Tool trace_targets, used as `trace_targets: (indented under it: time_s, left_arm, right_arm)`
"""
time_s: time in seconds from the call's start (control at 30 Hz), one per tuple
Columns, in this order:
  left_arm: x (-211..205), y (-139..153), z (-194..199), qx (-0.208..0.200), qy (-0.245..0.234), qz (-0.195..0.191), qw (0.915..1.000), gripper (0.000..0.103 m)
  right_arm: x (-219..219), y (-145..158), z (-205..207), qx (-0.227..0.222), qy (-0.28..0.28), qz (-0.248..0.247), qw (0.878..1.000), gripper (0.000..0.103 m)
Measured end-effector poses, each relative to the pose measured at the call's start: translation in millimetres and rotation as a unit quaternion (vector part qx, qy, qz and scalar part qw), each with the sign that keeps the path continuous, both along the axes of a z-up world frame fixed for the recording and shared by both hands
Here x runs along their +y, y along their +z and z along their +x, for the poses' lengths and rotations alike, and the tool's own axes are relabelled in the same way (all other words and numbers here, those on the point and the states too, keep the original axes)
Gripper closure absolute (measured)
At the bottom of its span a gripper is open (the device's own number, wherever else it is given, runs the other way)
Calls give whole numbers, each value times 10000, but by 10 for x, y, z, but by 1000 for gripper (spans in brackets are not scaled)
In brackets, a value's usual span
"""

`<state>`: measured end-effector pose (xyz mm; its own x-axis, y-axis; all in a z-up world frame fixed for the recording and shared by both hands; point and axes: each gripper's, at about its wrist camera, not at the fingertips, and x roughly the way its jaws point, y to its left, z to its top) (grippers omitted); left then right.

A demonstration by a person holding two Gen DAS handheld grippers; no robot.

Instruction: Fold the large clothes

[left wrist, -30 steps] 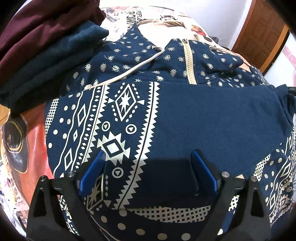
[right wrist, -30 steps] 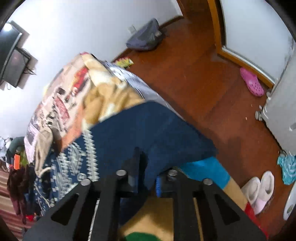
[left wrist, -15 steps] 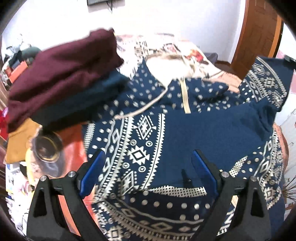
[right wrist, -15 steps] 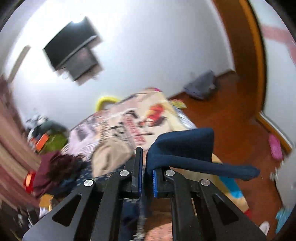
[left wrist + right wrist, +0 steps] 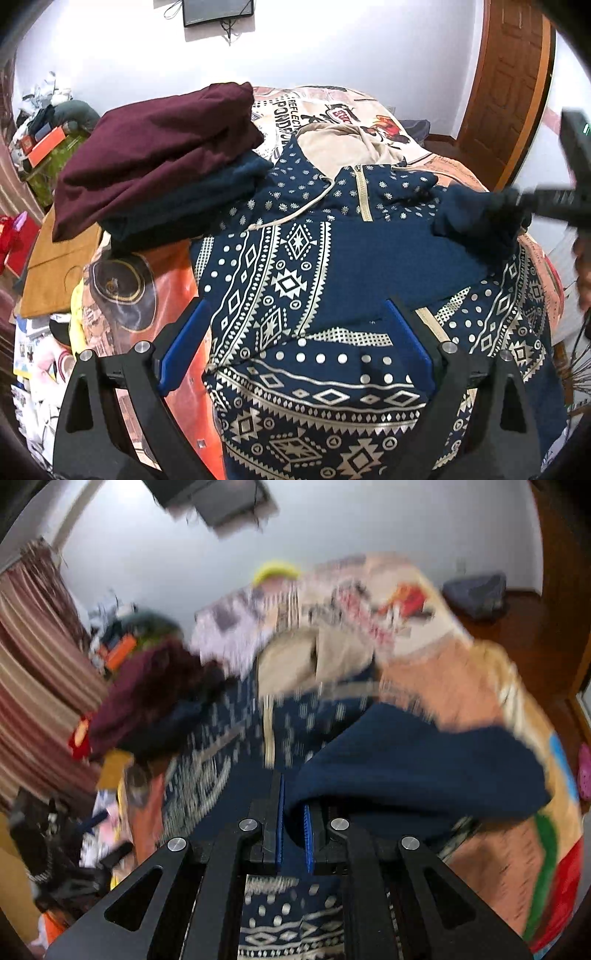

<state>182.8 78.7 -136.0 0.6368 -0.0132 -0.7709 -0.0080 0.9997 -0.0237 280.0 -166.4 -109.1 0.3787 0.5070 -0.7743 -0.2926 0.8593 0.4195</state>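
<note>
- Navy patterned hoodie [image 5: 317,273] lies spread face-up on the bed [image 5: 369,118], its beige-lined hood [image 5: 343,144] toward the far wall and the zip [image 5: 364,195] running down the chest.
- Left gripper [image 5: 295,343]: jaws stand wide apart, both blue pads [image 5: 184,343] clear of the cloth, nothing between them. It hangs over the lower half of the hoodie, pointing steeply down.
- Right gripper [image 5: 293,834]: jaws narrowed to a slim gap and clamped on a fold of plain navy fabric — the hoodie's sleeve [image 5: 406,768], as far as the blurred view allows. The cloth rises from between the pads and drapes off to the right in that view.
- In the left wrist view the same sleeve [image 5: 476,218] appears at the right edge, lifted over the chest of the garment, with the right gripper's dark body blurred beside it.
- Folded stack [image 5: 159,162] sits on the bed just beside the hoodie's left shoulder in the view: a maroon garment on top, a dark blue one [image 5: 192,203] beneath — the lower one touches the hoodie's edge.
- Bed cover is a printed, multicoloured sheet; orange portion [image 5: 162,280] shows beside the hoodie.
- Background: screen [image 5: 218,11] mounted on the white wall, wooden door [image 5: 506,92] at right.
- Right wrist view is heavily motion-blurred; fine detail there is not readable.
</note>
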Motion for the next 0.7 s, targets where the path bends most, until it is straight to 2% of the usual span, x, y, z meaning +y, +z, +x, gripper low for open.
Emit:
trace_targets:
  time_s: [0.1, 0.27, 0.33, 0.4, 0.47, 0.53, 0.7]
  left_arm:
    - [33, -13, -27, 40, 54, -94, 9999, 9]
    - [20, -16, -46, 42, 73, -47, 10000, 9]
    - [7, -4, -46, 18, 72, -33, 10000, 9]
    - [-25, -4, -25, 9, 62, -54, 10000, 9]
    - [-54, -8, 0, 12, 50, -65, 10000, 9]
    - [-103, -22, 34, 29, 19, -58, 10000, 9]
    - [-212, -65, 125, 76, -82, 0, 9999, 9]
  right_arm:
    - [10, -135, -78, 351, -1, -252, 9991, 94]
    - [-139, -83, -149, 603, -80, -29, 9981, 88]
    - [-280, 20, -182, 522, -181, 104, 9984, 87]
    - [-359, 97, -201, 402, -288, 145, 9987, 81]
    - [-482, 205, -225, 204, -473, 139, 9986, 70]
    - [-628, 309, -244, -26, -717, 119, 9974, 64]
    - [-1022, 377, -194, -217, -1331, 228, 9906, 62]
